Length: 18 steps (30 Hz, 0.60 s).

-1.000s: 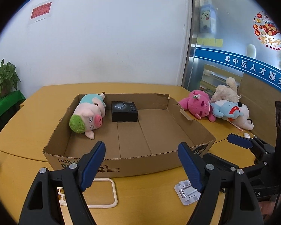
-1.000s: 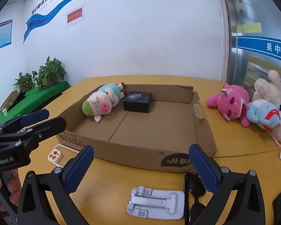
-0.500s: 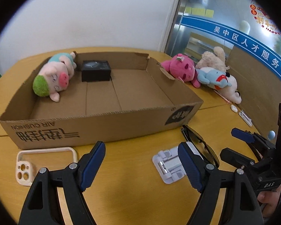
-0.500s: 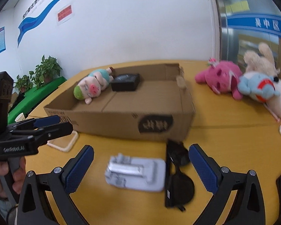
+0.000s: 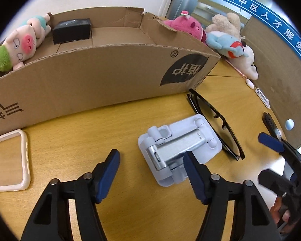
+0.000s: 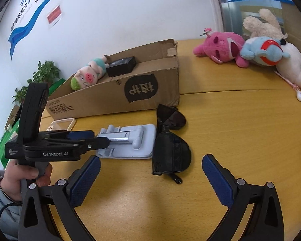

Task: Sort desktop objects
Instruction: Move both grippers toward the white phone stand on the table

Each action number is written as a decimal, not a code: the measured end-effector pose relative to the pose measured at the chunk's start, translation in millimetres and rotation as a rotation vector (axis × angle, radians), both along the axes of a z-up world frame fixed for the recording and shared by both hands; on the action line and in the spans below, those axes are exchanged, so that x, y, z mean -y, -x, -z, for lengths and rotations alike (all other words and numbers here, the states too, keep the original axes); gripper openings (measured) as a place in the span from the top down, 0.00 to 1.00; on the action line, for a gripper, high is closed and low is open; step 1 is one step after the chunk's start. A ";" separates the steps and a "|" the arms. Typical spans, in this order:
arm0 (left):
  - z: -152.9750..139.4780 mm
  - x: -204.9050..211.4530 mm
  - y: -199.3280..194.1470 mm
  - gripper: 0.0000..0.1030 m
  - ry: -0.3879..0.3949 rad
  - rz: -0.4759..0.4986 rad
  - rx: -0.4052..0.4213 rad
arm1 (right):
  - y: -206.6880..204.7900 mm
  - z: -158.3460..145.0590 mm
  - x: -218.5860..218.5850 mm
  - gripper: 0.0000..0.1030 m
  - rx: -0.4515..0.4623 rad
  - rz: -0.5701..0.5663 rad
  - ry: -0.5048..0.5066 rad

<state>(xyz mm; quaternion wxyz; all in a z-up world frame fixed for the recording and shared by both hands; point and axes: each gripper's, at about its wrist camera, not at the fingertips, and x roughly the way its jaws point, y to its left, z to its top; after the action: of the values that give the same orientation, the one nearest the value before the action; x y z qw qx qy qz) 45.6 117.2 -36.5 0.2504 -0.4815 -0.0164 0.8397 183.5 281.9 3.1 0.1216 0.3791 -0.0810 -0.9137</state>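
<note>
Left gripper [image 5: 151,167] had its jaws wide apart, empty, low over the yellow wooden bench [image 5: 74,136], lined up on the near end of the pale grey folded plastic-and-metal phone stand [image 5: 178,143]; probably the next pick, since the right blue pad [image 5: 193,175] already overlapped the stand's edge in the left wrist view. Contact could not be told. Right gripper [image 6: 150,176] also had wide, empty jaws, aimed at the black folded sunglasses [image 6: 170,154] lying just beside the stand, touching or nearly so.

The open brown cardboard box [image 5: 102,68], likely the sorting target, already held a pink pig plush with green hair [image 5: 18,46] and a small black rectangular box [image 5: 71,31] against its far wall. A clear phone case with cream rim [image 5: 8,160] lay flat near the box front, not sorted yet. Pink, blue and cream plush toys [image 6: 250,48] were piled outside the box, well apart from both grippers.
</note>
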 end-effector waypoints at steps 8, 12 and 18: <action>0.4 20.0 -4.5 0.68 -0.013 -0.032 0.018 | 4.6 0.4 24.7 0.00 0.008 -0.059 0.015; -0.2 37.9 -13.0 0.68 -0.007 -0.071 0.015 | 5.7 2.8 36.5 0.00 0.021 -0.087 0.018; -3.2 73.5 -31.8 0.72 0.027 -0.165 -0.001 | 9.2 8.0 69.8 0.00 0.021 -0.160 0.037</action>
<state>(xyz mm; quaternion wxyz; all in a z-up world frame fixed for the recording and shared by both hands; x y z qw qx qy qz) 77.4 43.7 -33.3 0.1739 -0.4815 -0.0447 0.8578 174.3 212.1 -4.9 0.2004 0.3919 -0.0684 -0.8953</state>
